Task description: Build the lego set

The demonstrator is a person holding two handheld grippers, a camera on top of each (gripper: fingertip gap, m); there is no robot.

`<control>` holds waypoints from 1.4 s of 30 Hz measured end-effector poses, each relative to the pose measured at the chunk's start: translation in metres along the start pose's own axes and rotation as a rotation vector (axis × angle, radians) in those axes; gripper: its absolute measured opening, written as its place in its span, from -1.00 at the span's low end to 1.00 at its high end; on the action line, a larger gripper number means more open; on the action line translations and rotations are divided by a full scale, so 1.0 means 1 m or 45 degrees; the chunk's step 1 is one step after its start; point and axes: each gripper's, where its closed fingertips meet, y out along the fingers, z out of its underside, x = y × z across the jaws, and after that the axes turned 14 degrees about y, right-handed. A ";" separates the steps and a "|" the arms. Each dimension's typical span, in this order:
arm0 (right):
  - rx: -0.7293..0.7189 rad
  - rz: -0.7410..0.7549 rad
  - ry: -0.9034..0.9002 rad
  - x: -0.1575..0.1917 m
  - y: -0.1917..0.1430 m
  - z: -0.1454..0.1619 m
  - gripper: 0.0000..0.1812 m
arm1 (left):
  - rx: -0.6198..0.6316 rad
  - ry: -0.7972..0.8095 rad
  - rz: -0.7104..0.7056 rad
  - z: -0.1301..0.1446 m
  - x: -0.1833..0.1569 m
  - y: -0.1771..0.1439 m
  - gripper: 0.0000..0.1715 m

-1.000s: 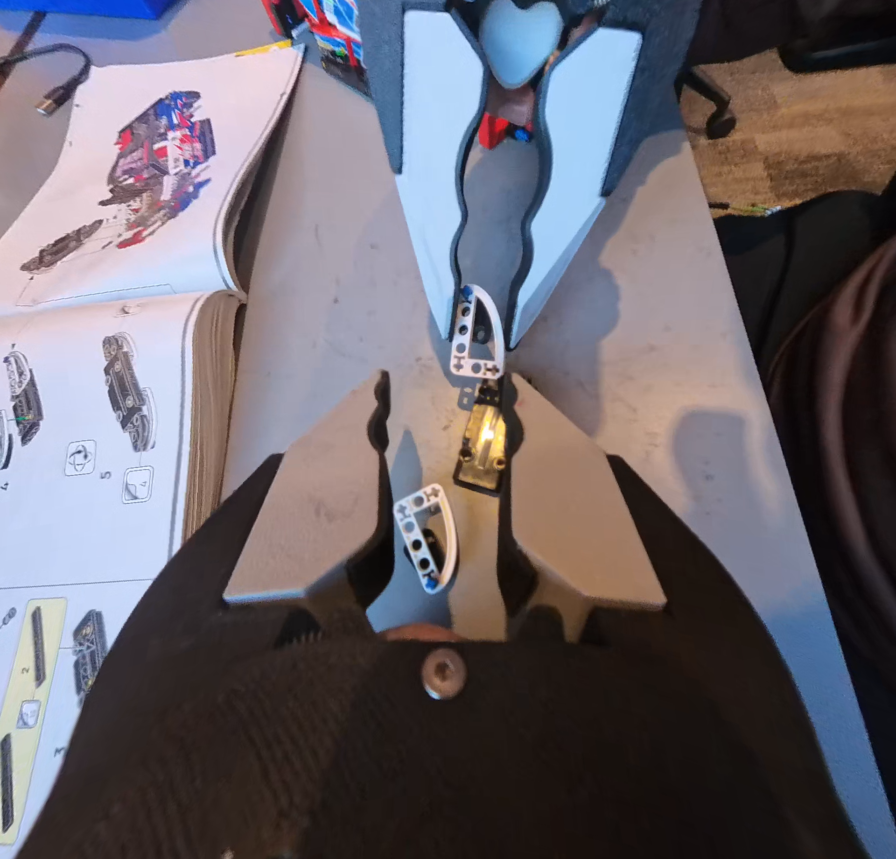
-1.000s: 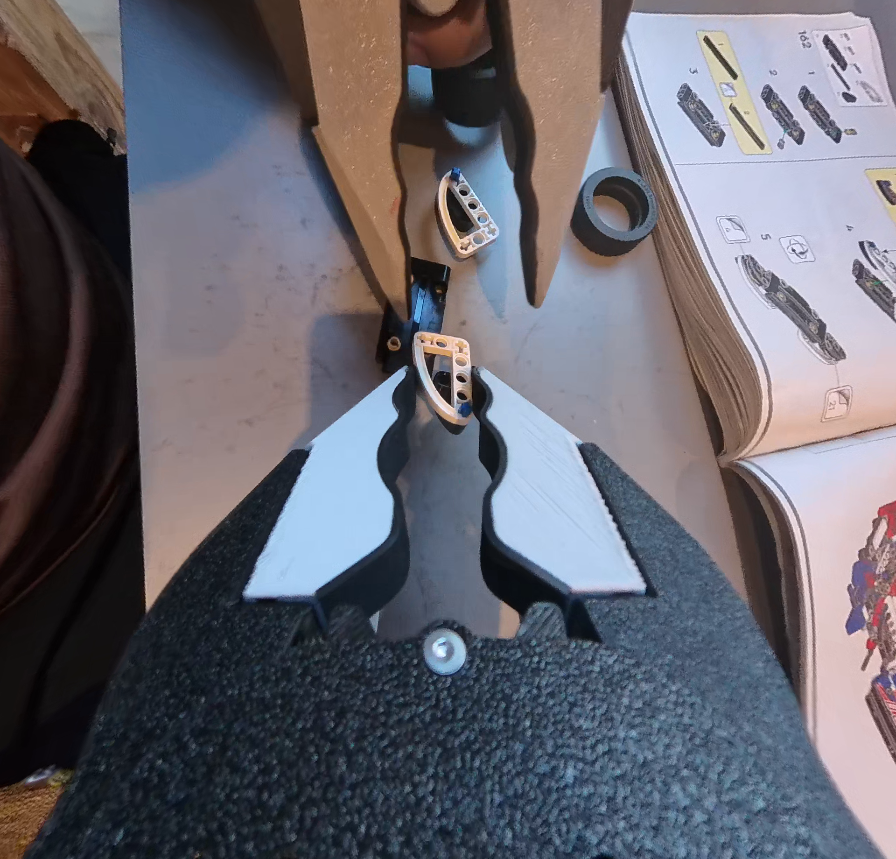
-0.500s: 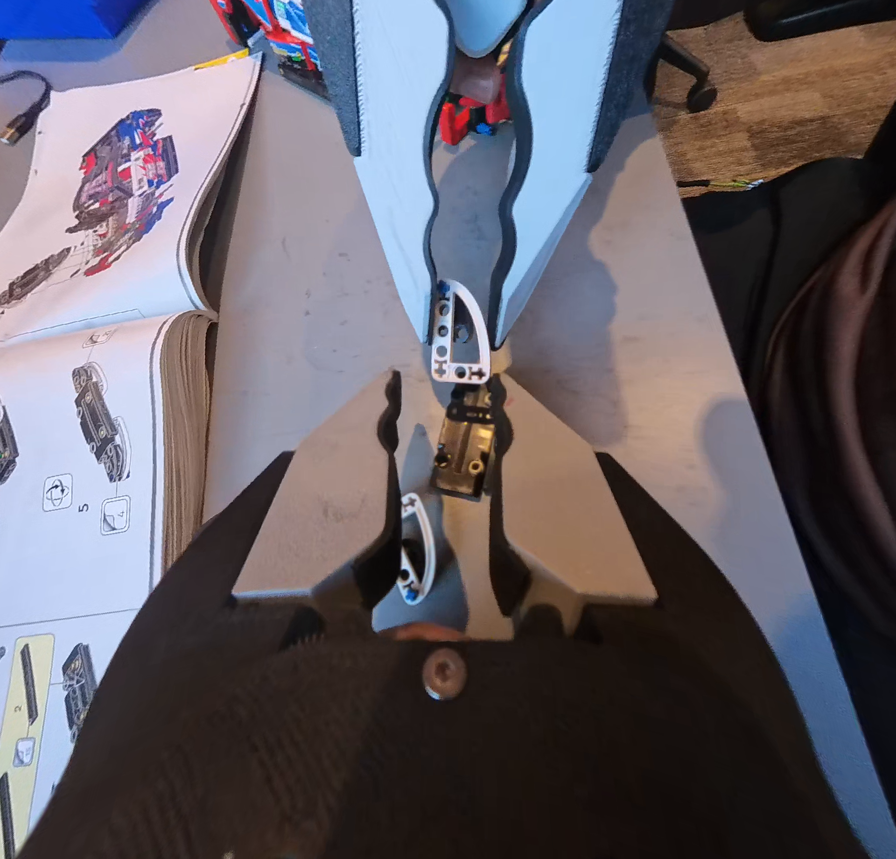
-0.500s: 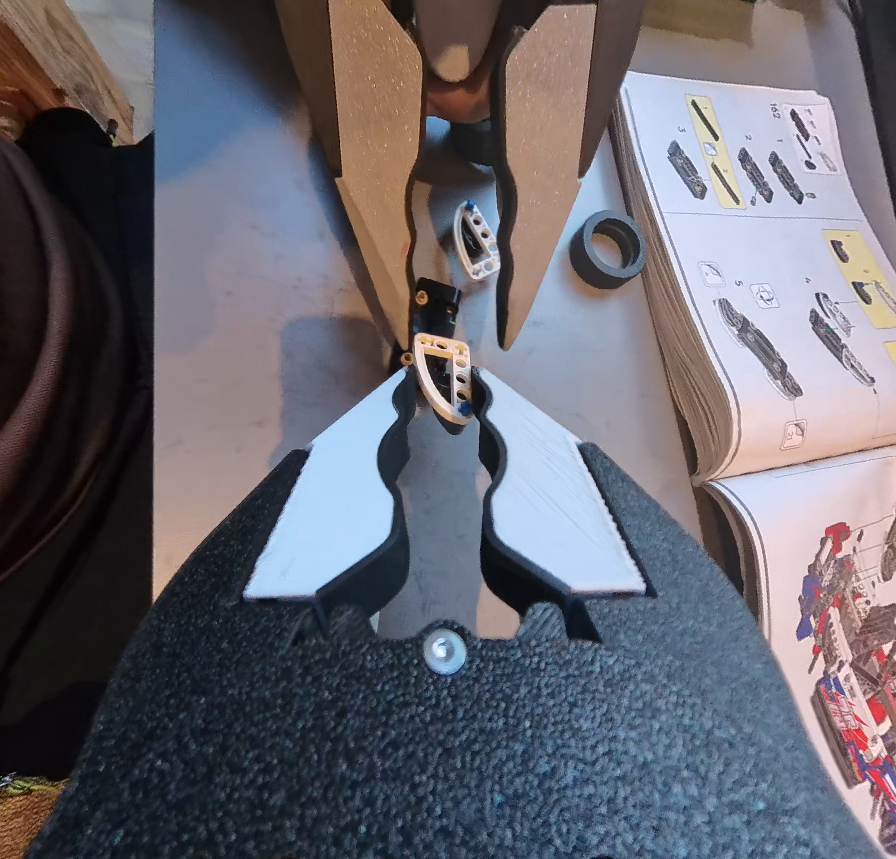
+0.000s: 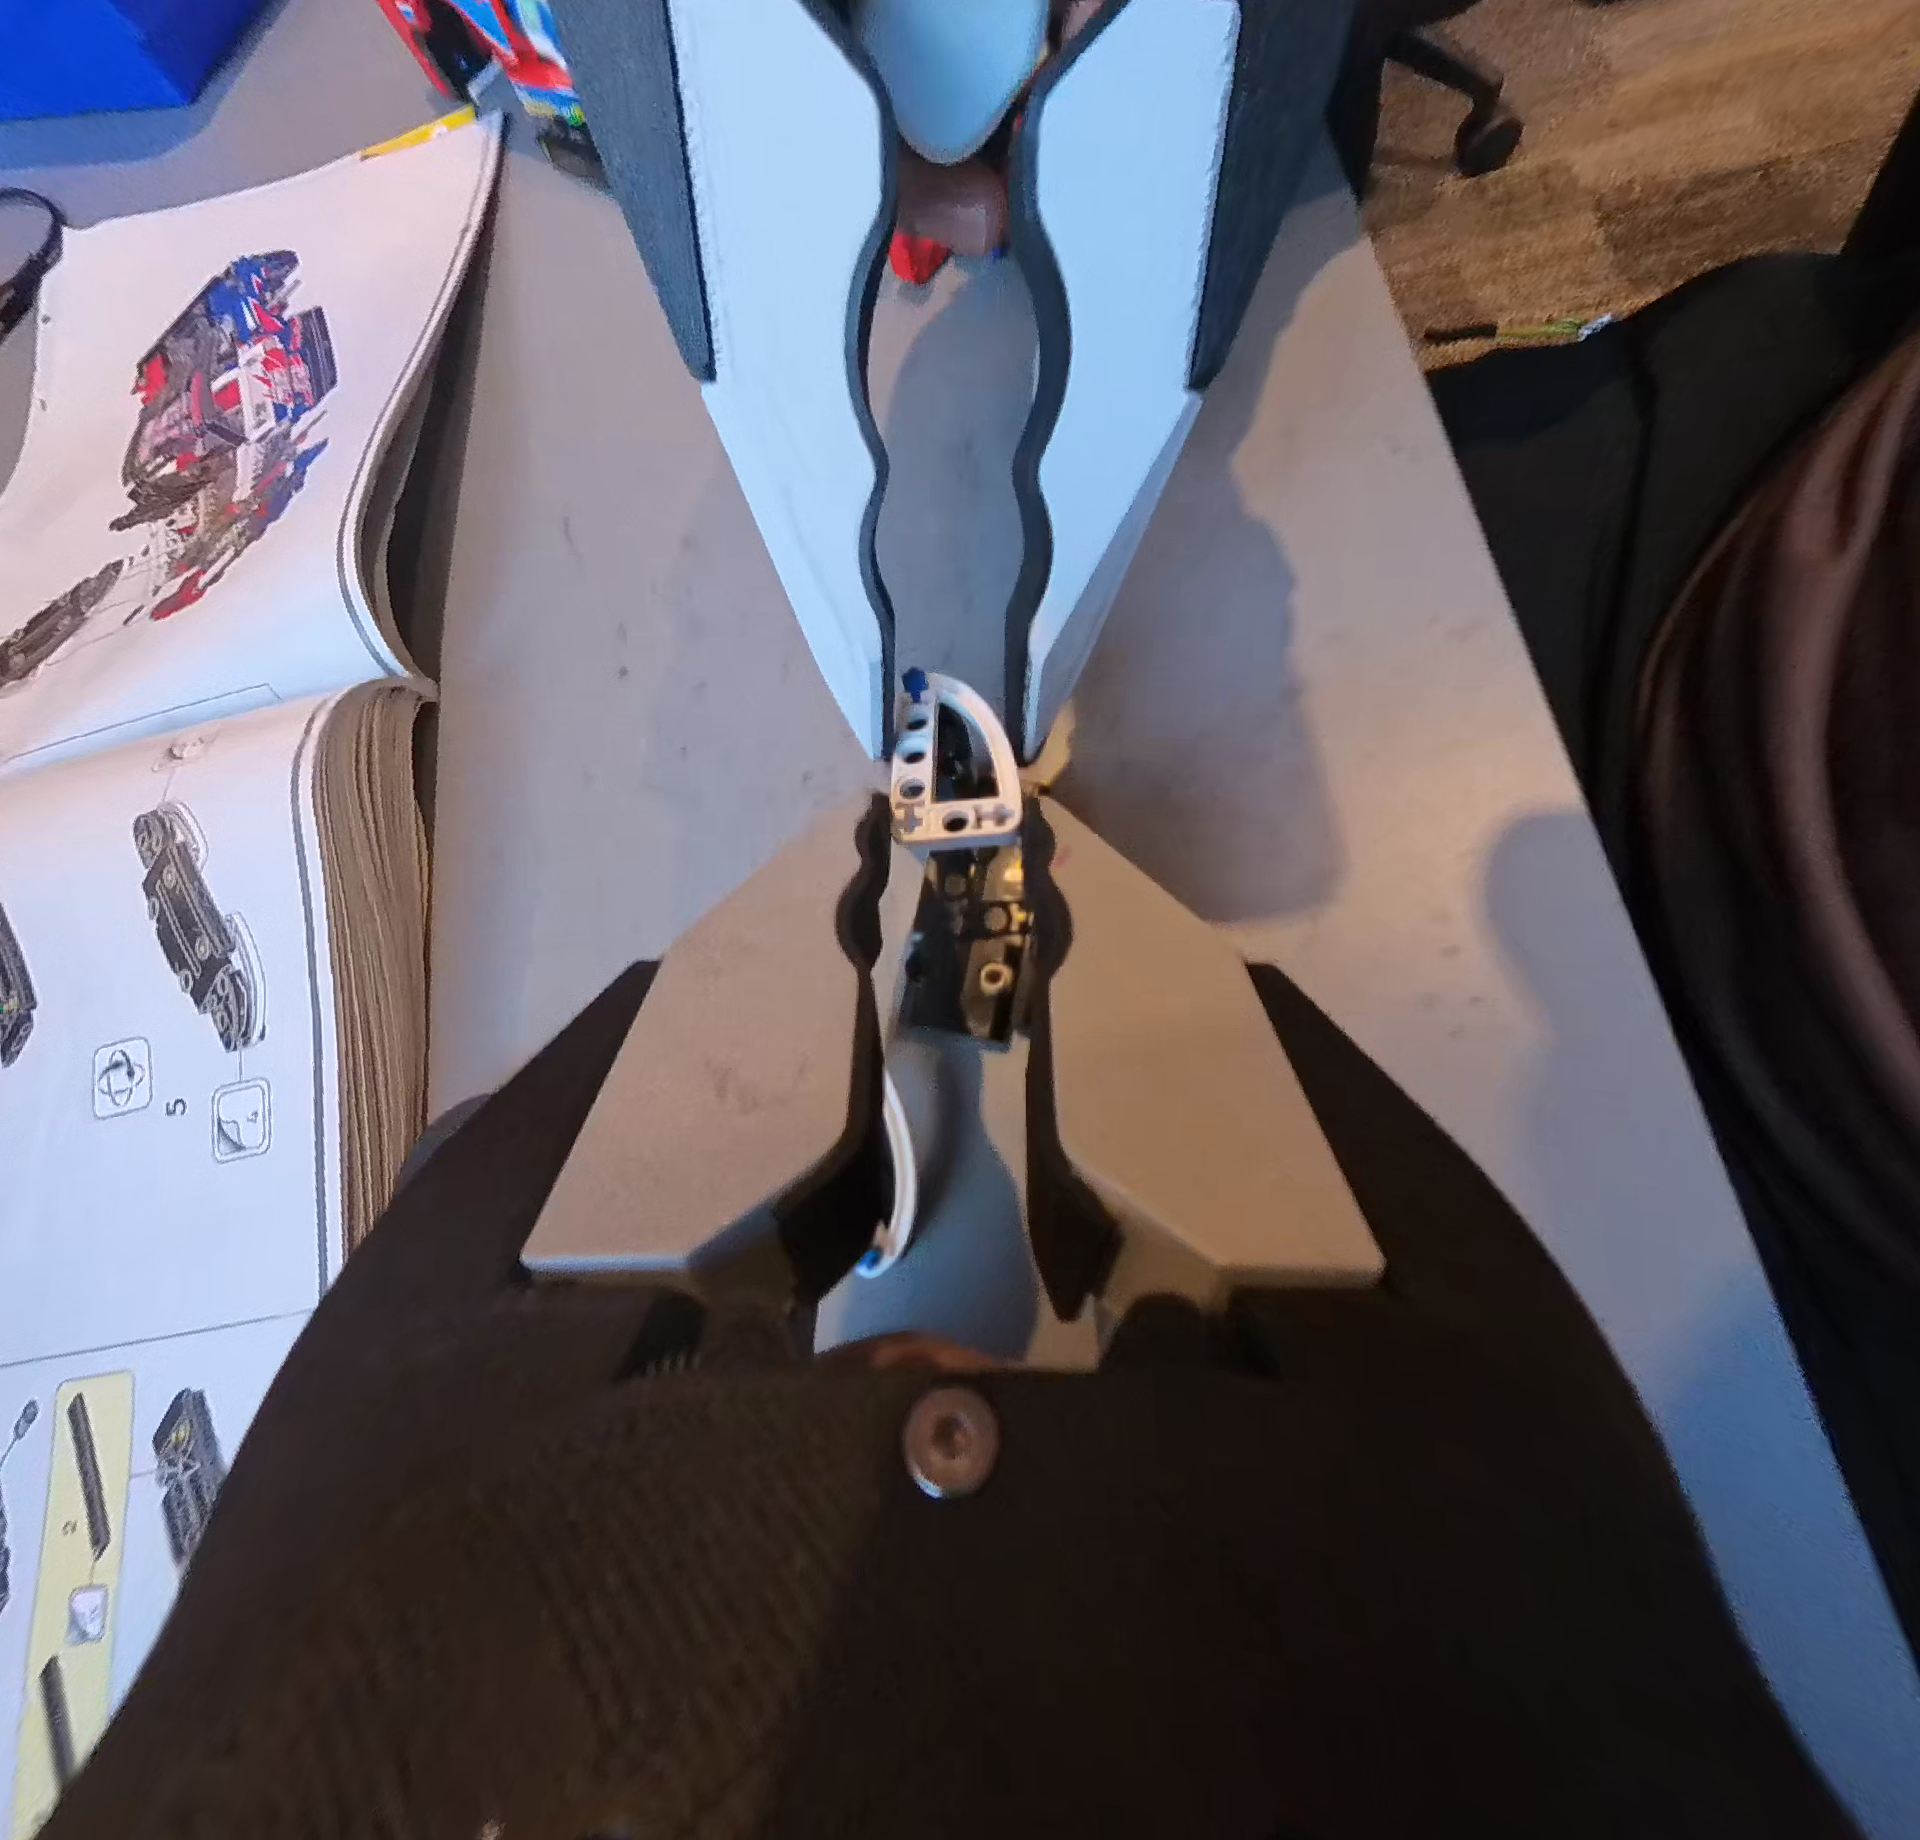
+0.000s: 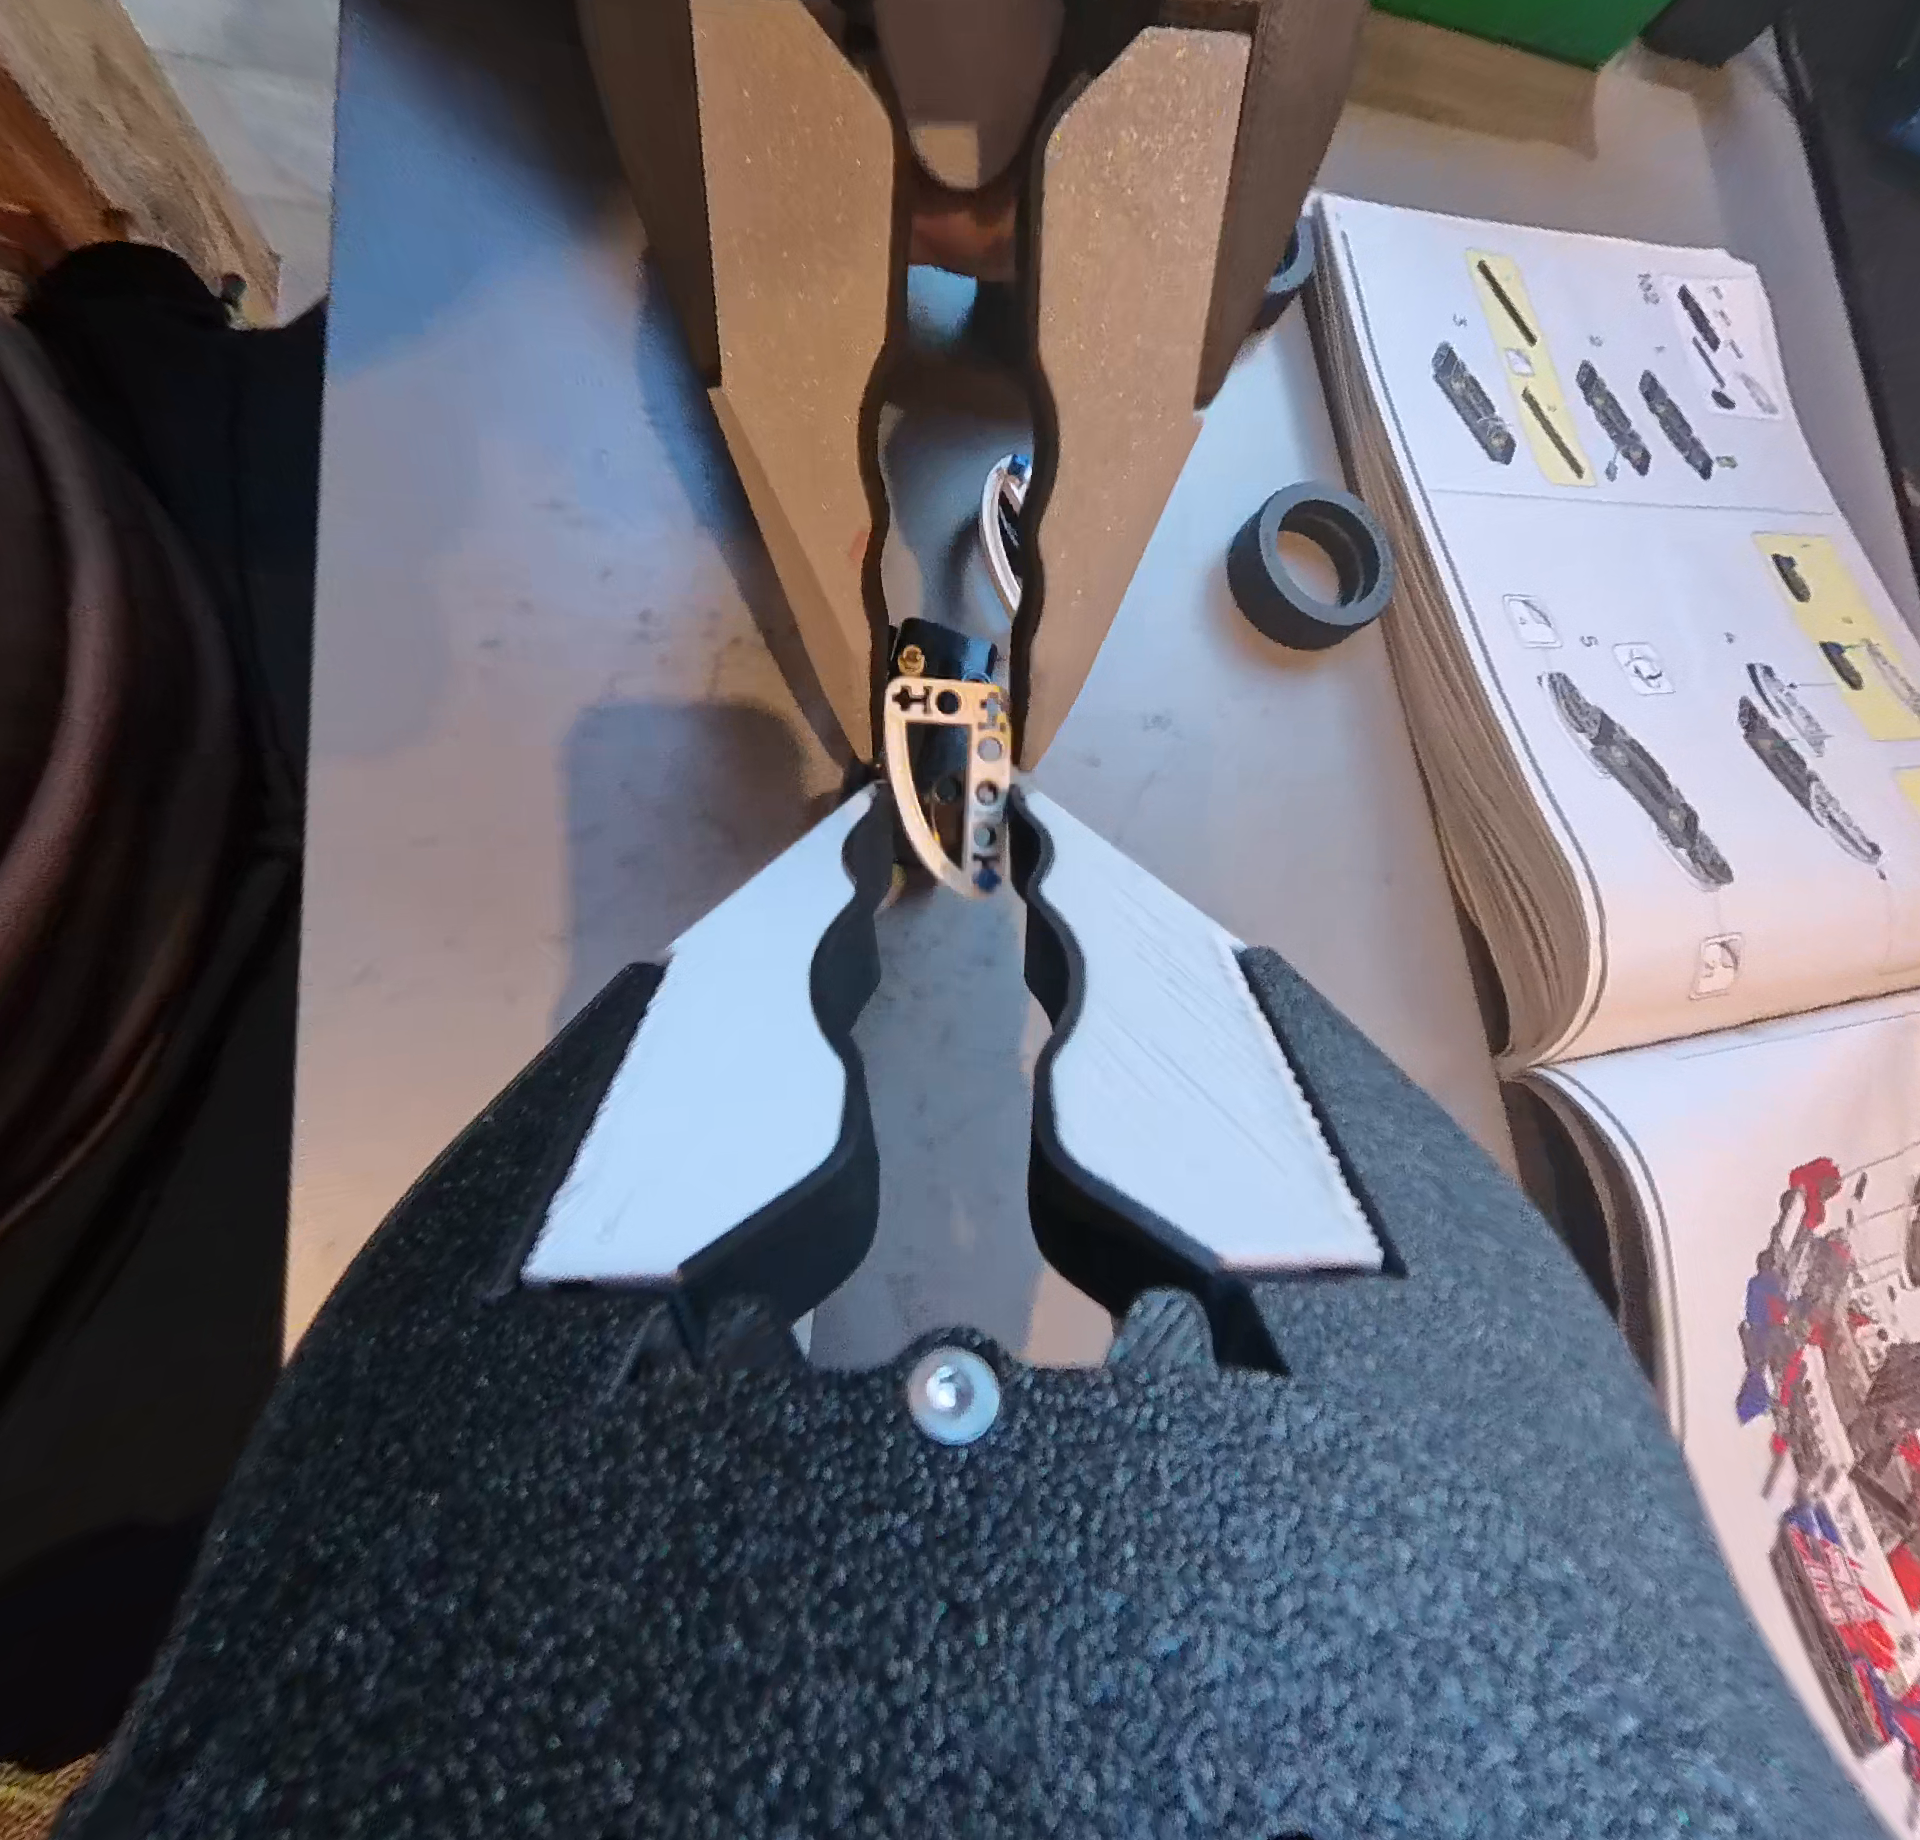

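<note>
Pinching a white curved piece [image 6: 951,793], right claw [image 6: 948,803] nearly closed; left claw [image 5: 961,845] clamped on black block [image 5: 971,943], tips meeting.

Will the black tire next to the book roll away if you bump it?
Probably not as it sits: the black tire seems to rest on its flat side on the table, opening tilted up. Tipped onto its tread, it would likely roll. It looks like rubber, so it should feel light, a bit squishy and grippy rather than slippery.

Black assembly [image 5: 971,959] between hand-held gripper [image 5: 951,855] fingers
</note>
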 end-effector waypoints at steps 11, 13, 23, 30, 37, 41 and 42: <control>0.002 -0.049 0.120 -0.002 0.001 0.010 -0.75 | -0.005 0.051 0.022 0.005 -0.003 -0.002 -0.74; -0.013 -0.050 0.121 -0.002 0.000 0.008 -0.77 | -0.011 0.059 0.016 0.005 -0.002 -0.002 -0.74; -0.036 -0.062 0.157 -0.002 0.000 0.007 -0.81 | -0.011 0.040 0.015 0.005 -0.002 -0.001 -0.74; -0.066 -0.082 0.181 -0.003 -0.003 0.005 -0.79 | -0.051 0.041 0.001 0.001 0.000 -0.006 -0.74; -0.214 -0.072 0.238 -0.012 -0.018 -0.013 -0.72 | -0.260 -0.073 -0.102 -0.020 0.023 -0.027 -0.74; -0.383 -0.097 0.308 -0.016 -0.034 -0.034 -0.72 | -0.442 -0.121 -0.187 -0.037 0.037 -0.045 -0.74; -0.420 -0.107 0.322 -0.016 -0.038 -0.039 -0.72 | -0.483 -0.125 -0.204 -0.040 0.040 -0.049 -0.74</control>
